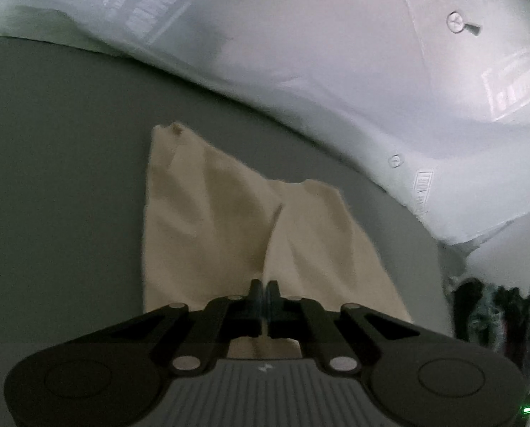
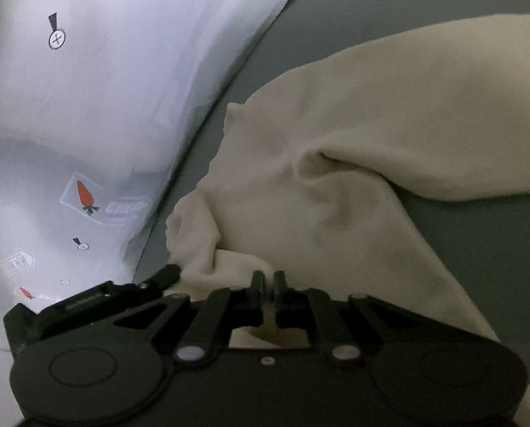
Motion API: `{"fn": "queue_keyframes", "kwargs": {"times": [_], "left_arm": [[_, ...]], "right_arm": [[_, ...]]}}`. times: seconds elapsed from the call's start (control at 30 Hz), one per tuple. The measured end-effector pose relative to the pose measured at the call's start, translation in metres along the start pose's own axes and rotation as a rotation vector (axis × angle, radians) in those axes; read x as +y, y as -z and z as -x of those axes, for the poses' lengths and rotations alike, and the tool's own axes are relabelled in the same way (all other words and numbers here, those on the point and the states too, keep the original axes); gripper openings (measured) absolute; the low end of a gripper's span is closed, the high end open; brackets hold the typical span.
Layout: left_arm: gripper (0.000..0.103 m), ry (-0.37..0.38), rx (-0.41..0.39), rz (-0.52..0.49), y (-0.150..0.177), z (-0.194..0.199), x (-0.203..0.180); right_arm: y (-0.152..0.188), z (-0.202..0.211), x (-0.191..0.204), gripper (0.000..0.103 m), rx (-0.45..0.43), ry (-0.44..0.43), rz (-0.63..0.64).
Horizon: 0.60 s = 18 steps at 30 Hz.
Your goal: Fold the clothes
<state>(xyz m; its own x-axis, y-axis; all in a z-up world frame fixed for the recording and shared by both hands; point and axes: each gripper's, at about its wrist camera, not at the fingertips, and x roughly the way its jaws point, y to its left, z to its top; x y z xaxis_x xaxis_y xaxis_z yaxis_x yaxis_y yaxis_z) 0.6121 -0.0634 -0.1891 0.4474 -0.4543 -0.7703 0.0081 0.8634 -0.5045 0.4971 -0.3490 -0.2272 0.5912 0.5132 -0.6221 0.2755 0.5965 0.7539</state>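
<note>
both grippers pinched on the cream garment, fold about to start

the left gripper [image 1: 264,286] sits nearest its camera, its 2 fingers drawn together with a fold of the cream garment [image 1: 208,220] nipped between them. from this view the cloth runs away from the jaws in 2 flaps split by a central crease, lying on the grey table [image 1: 51,160].

the right gripper [image 2: 269,277] is likewise clenched on a bunched edge of the same cream garment [image 2: 336,195], which humps up and trails off to the right over the grey table [image 2: 478,249]. the black part showing just left of the right gripper in the right wrist view looks like the other gripper, so i judge the 2 pinches to be close together along 1 edge.

step in hand, as i read it: the grasp is made and the fold itself is not yet done, since the cloth is rumpled rather than flat. the next move calls for lifting both pinches together, pulling the edge taut to shake out the hump, then carrying it over evenly.

the printed white sheet [image 2: 87,89], with carrots and round marks, lies just beside the garment and could be dragged or covered. a dark heap of clothes [image 1: 496,320] sits at the table's right edge in the left wrist view, apart from the work.
</note>
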Motion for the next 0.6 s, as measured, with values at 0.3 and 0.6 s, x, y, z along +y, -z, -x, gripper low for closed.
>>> {"fn": "queue_keyframes", "kwargs": {"times": [0.3,0.6], "left_arm": [[0.034,-0.069,-0.107,-0.082,0.019,0.051,-0.014],[0.039,-0.171,-0.045,-0.206,0.124,0.117,-0.022]], "right_arm": [[0.01,0.038,-0.012,0.026,-0.027,0.045,-0.001],[0.075,0.111,-0.043,0.031,-0.086,0.193,0.106]]}}
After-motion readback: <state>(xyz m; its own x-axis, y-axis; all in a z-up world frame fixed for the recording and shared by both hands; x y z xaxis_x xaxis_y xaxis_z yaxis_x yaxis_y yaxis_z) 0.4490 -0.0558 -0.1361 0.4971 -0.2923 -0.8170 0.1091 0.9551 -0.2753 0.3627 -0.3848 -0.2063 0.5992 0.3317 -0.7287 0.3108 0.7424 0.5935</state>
